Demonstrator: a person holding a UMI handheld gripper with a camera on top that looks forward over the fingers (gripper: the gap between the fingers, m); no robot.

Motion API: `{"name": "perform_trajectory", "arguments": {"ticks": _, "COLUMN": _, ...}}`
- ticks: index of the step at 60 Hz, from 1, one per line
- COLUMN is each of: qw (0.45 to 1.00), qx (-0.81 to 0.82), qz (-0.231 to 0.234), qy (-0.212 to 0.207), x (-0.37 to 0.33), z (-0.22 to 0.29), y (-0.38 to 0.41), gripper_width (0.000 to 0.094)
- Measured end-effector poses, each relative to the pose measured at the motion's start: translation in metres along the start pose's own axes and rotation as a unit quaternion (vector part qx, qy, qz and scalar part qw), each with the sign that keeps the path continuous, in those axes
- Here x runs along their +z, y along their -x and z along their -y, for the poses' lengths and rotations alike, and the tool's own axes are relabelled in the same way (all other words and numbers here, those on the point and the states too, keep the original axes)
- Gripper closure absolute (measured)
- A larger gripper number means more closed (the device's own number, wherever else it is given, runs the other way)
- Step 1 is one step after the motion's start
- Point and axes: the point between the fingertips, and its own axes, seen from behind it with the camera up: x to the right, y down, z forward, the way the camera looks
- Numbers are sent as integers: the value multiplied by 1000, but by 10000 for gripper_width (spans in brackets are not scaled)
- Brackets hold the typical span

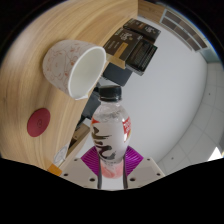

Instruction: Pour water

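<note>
From my seat the biggest thing I see is the wooden table [30, 90], whose pale grain fills everything from 8 to 12 o'clock, with a white surface [165, 110] spreading beside it toward 3 o'clock. The view is canted, so I read the gripper [108, 168] as rolled over to one side; the hand holding it is out of sight. Next in size is the bottle [109, 128], clear, with a white cap and a pink and black label. It stands right between the fingers, and both pink pads [94, 158] press against its lower body, so I have it pinched firmly. Beyond the cap, at about 11 o'clock, a white cup [72, 66] lies tipped with its mouth turned toward the bottle. Farther off at 1 o'clock sits some dark equipment [137, 45]. Smallest, a red round spot [39, 122] lies on the wood at 9 o'clock.
</note>
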Motion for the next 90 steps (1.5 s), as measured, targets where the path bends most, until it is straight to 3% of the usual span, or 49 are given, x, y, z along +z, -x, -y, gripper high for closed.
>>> {"name": "perform_trajectory", "arguments": {"ticks": 4, "qw": 999, "qx": -33, "qz": -4, "qy": -7, "x": 2, "z": 10, "y": 4, "gripper_width": 654}}
{"name": "perform_trajectory", "arguments": {"ticks": 12, "qw": 999, "qx": 19, "qz": 31, "qy": -20, "x": 0, "z": 16, "y": 19, "gripper_width": 655}}
{"name": "perform_trajectory", "arguments": {"ticks": 23, "qw": 956, "qx": 280, "qz": 71, "qy": -53, "x": -10, "z": -1, "y": -9, "gripper_width": 653}}
{"name": "perform_trajectory", "arguments": {"ticks": 35, "qw": 754, "qx": 633, "qz": 148, "qy": -92, "x": -19, "z": -38, "y": -34, "gripper_width": 652}}
{"name": "perform_trajectory", "arguments": {"ticks": 42, "qw": 635, "qx": 738, "qz": 203, "qy": -104, "x": -21, "z": -33, "y": -7, "gripper_width": 655}}
{"name": "perform_trajectory", "arguments": {"ticks": 47, "qw": 587, "qx": 767, "qz": 235, "qy": -109, "x": -22, "z": -22, "y": 24, "gripper_width": 654}}
{"name": "perform_trajectory", "arguments": {"ticks": 64, "qw": 538, "qx": 775, "qz": 306, "qy": -127, "x": -24, "z": 45, "y": 102, "gripper_width": 653}}
{"name": "perform_trajectory", "arguments": {"ticks": 74, "qw": 530, "qx": 783, "qz": 300, "qy": -128, "x": -24, "z": 51, "y": 125, "gripper_width": 634}}
{"name": "perform_trajectory", "arguments": {"ticks": 87, "qw": 502, "qx": 797, "qz": 315, "qy": -116, "x": -27, "z": 47, "y": 129, "gripper_width": 434}}
{"name": "perform_trajectory", "arguments": {"ticks": 90, "qw": 497, "qx": 798, "qz": 325, "qy": -104, "x": -31, "z": 45, "y": 131, "gripper_width": 286}}
